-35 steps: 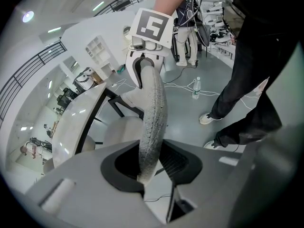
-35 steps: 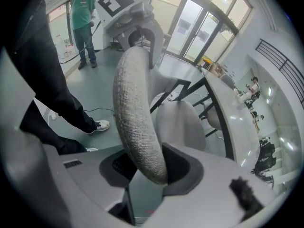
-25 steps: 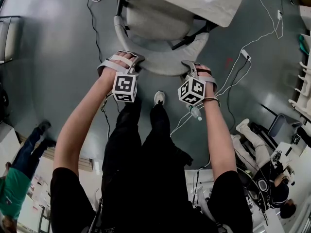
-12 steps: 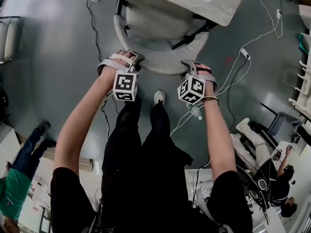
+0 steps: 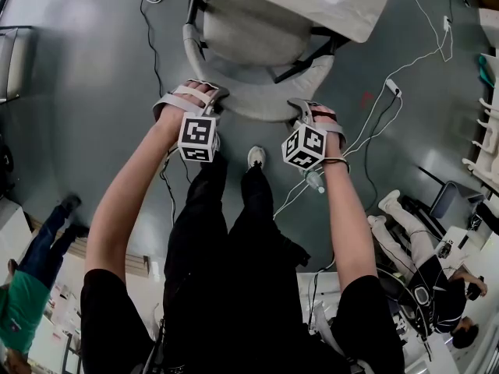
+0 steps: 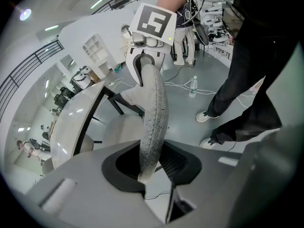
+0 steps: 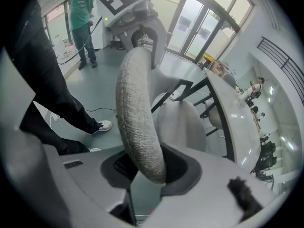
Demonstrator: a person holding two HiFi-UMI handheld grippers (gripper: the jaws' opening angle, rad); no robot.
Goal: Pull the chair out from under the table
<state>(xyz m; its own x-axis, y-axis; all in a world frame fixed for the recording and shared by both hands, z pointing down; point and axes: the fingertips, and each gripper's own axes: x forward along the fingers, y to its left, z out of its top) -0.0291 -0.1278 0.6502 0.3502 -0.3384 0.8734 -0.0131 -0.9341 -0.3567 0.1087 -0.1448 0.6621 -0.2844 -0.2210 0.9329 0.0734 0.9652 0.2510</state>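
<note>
Both of my claws are holding the chair's backrest (image 5: 261, 109), one toward each end of its curved top edge. My left claw (image 6: 153, 169) is clamping the padded rim at a narrow opening, and the rim is filling the gap between its jaws. My right claw (image 7: 151, 171) is closing its jaws on the same rim, which is sitting between them and already pressing against the pads. The chair (image 5: 248, 31) is standing straight ahead of me. The far part of its seat is tucked under the table (image 5: 327, 2) and the backrest is sticking out toward my legs.

I am judging that the grasping step is just finishing and that the pull itself is coming next. That move is calling for both claws to draw back toward me together and evenly, so the chair is not twisting against the table. I am also thinking about my own feet, since my shoe (image 5: 255, 157) is planted just beside the backrest and I am needing to step back to make room. The white cables (image 5: 366, 127) are lying on the floor near the chair's right side, so I am planning a straight pull that keeps clear of them.
</note>
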